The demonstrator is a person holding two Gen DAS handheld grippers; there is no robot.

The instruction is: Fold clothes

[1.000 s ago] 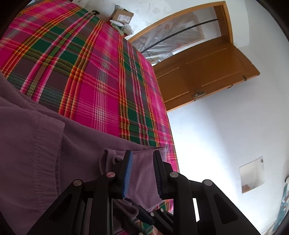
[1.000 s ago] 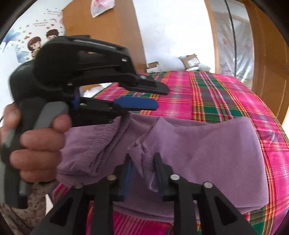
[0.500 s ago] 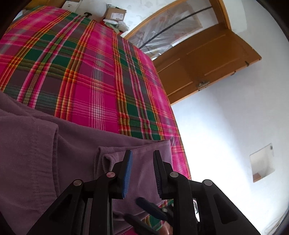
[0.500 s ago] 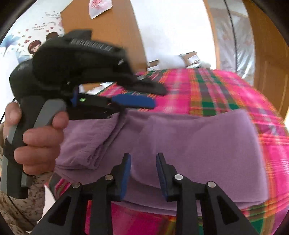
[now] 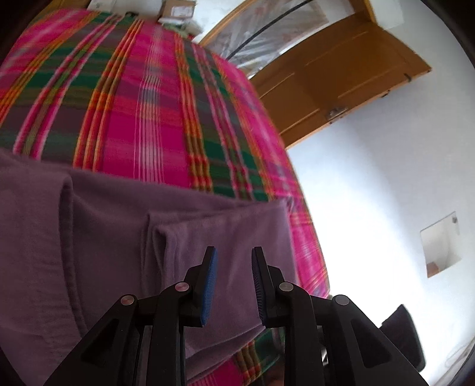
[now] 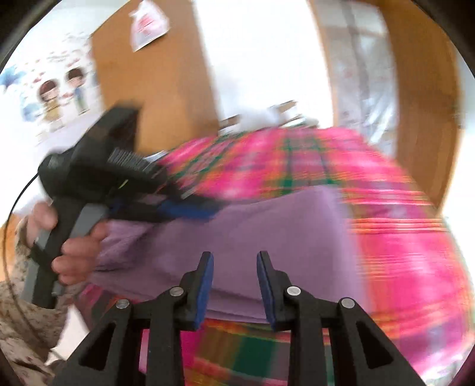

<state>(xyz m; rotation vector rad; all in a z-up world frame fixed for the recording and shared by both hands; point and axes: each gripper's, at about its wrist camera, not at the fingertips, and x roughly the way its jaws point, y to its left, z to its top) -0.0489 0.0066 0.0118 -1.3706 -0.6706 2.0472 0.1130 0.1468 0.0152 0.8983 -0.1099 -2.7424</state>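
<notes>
Nearest the lens in the right wrist view: right gripper point(image 6: 235, 261), jaws partly open, blue pads apart with nothing between them, poised above the near edge of a purple garment point(image 6: 276, 237). Garment spread flat over a pink, green and orange plaid bedspread point(image 6: 409, 255), folded edge toward the camera, layered at its left end.

At that left end, in the same view: left gripper point(image 6: 193, 206), black with blue pads, lying low over the bunched fabric, gripped at the handle by a hand point(image 6: 74, 252) in a patterned sleeve point(image 6: 17, 297). Heavy motion blur here; contact between its pads and the cloth not clear from this side.

Seen from the left wrist camera: left gripper point(image 5: 233, 261) with jaws partly open, a clear gap between the blue pads, nothing clamped, purple garment point(image 5: 118, 237) directly beneath and showing through the gap. Seams and a raised fold running up the fabric left of the fingers. Garment ending at a straight far edge, bare plaid bedspread point(image 5: 154, 104) stretching away beyond it.

Farther back: cardboard boxes point(image 5: 178, 9) past the bed's far end, a brown wooden door point(image 5: 341, 83) standing open against a white wall point(image 5: 386, 178), a small square recess point(image 5: 441, 243) low in that wall. In the right wrist view, cartoon children stickers point(image 6: 59, 98) on the wall at far left.
</notes>
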